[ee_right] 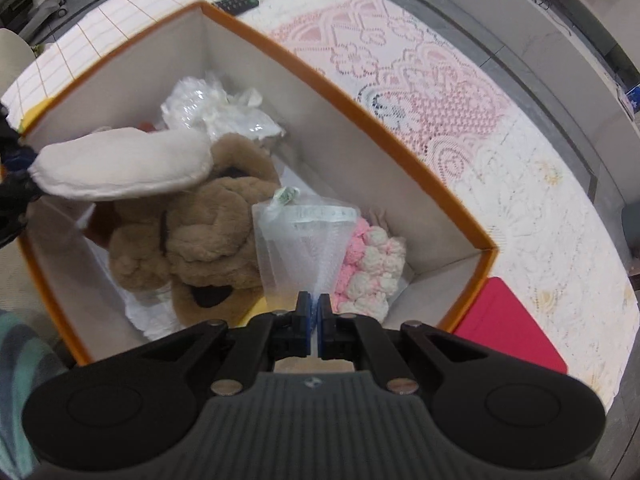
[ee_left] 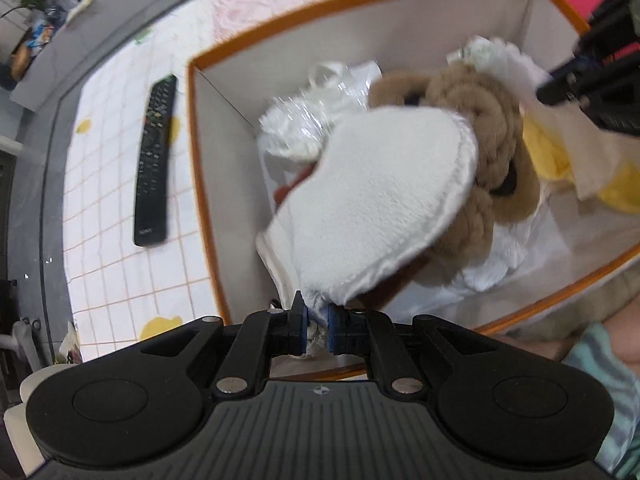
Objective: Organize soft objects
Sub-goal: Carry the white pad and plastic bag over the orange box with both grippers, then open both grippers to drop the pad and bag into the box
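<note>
Left gripper [ee_left: 317, 322] is pinching the edge of a white plush pad [ee_left: 372, 196], closed tight on it above the orange-rimmed box [ee_left: 192, 128]. Right gripper [ee_right: 314, 312] is clamping a clear plastic bag [ee_right: 304, 248], holding it inside the box over a brown plush toy [ee_right: 200, 240] and a pink-and-white fluffy item [ee_right: 372, 264]. Beside the box, a black remote [ee_left: 154, 160] is lying on the table [ee_left: 108, 200].

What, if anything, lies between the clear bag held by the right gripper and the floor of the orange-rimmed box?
The right gripper is shut on the clear bag, which hangs inside the box. A brown plush toy and a pink and white fluffy item lie beneath and beside it, so it would land on them, not on the floor.
</note>
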Available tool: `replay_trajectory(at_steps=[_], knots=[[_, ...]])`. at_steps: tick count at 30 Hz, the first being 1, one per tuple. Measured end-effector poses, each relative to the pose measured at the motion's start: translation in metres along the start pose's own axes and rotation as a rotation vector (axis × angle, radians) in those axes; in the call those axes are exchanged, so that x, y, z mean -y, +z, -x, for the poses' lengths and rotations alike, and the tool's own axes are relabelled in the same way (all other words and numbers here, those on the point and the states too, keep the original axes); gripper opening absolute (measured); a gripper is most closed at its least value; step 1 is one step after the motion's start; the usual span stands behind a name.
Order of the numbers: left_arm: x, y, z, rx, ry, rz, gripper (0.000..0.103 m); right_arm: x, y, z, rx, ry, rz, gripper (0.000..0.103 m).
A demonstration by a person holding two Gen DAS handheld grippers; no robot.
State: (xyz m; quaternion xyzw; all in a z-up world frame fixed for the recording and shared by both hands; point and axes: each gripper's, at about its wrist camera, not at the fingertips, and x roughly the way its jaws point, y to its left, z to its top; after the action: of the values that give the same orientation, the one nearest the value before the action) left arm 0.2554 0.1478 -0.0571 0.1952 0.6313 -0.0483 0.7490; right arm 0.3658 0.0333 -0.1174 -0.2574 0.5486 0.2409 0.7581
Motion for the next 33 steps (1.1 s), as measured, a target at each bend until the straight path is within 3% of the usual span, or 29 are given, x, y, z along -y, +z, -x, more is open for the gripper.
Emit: replay_trajectory(at_steps=[8, 10, 12, 13, 15, 21, 33], knots=[[-0.009, 0.008, -0.009, -0.031, -0.040, 0.035, 0.026, -0.001, -0.001, -0.014, -0.025, 0.023, 0.021, 0.007], [-0.011, 0.009, -0.009, -0.032, -0.044, 0.049, 0.042, 0.000, -0.003, -0.011, -0.017, 0.024, 0.032, 0.017], [-0.012, 0.008, -0.006, -0.022, -0.049, 0.060, 0.056, 0.000, -0.005, -0.006, -0.007, 0.021, 0.044, 0.034], [-0.015, 0.010, -0.005, -0.014, -0.055, 0.063, 0.065, 0.000, -0.005, -0.005, -0.001, 0.017, 0.052, 0.036], [-0.014, 0.009, 0.002, 0.011, -0.057, 0.071, 0.072, -0.002, -0.006, 0.001, 0.008, 0.008, 0.065, 0.041], [-0.005, 0.004, 0.031, 0.108, -0.061, 0.091, 0.079, -0.009, -0.013, 0.032, 0.079, -0.027, 0.077, 0.064], [0.016, -0.025, 0.098, 0.392, -0.061, 0.162, 0.084, -0.022, -0.071, 0.093, 0.226, -0.040, 0.045, 0.073]])
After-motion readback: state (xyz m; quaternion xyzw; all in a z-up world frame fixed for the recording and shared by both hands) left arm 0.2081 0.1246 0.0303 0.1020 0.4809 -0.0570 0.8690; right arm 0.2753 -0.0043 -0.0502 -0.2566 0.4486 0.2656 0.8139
